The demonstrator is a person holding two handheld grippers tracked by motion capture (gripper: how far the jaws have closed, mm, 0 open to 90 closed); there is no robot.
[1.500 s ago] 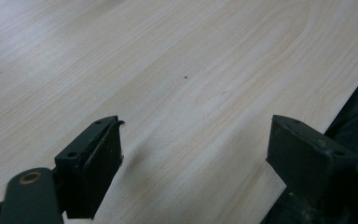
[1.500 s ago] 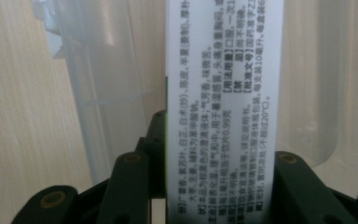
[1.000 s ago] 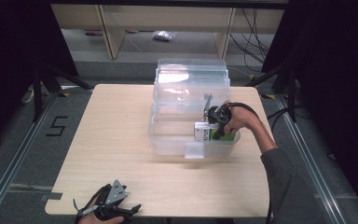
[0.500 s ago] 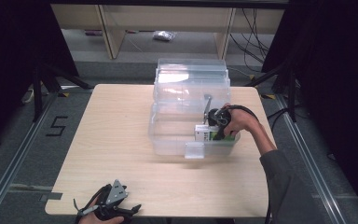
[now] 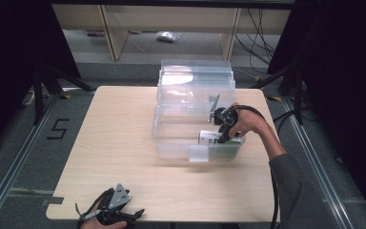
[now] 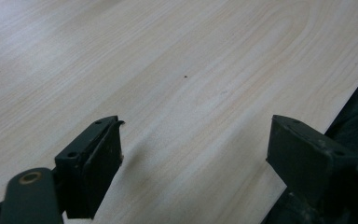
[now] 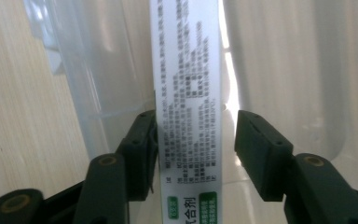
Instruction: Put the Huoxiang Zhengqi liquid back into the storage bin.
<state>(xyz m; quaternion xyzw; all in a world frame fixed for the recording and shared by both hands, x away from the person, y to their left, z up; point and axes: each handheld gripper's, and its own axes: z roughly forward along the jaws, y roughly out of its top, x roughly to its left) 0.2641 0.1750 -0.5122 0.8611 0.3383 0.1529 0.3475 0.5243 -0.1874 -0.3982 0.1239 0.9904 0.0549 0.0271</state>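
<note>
Inside the clear bin (image 5: 181, 138) on the table (image 5: 119, 143), white-and-green box (image 7: 186, 93) between just-opening right gripper (image 5: 221, 136) jaws, one pad apart, far end cut off; near the front edge, left gripper (image 6: 193, 154) gaping wide, empty.

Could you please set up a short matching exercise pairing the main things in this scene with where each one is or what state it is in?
Things:
1. white box
2. clear plastic bin
3. left gripper
4. right gripper

States:
A. open above bare tabletop
B. on the wooden table, lid up
C. jaws just opening, one pad clear of the box
D. lying inside the bin, printed with text

Pairs: 1-D, 2-B, 3-A, 4-C
</note>
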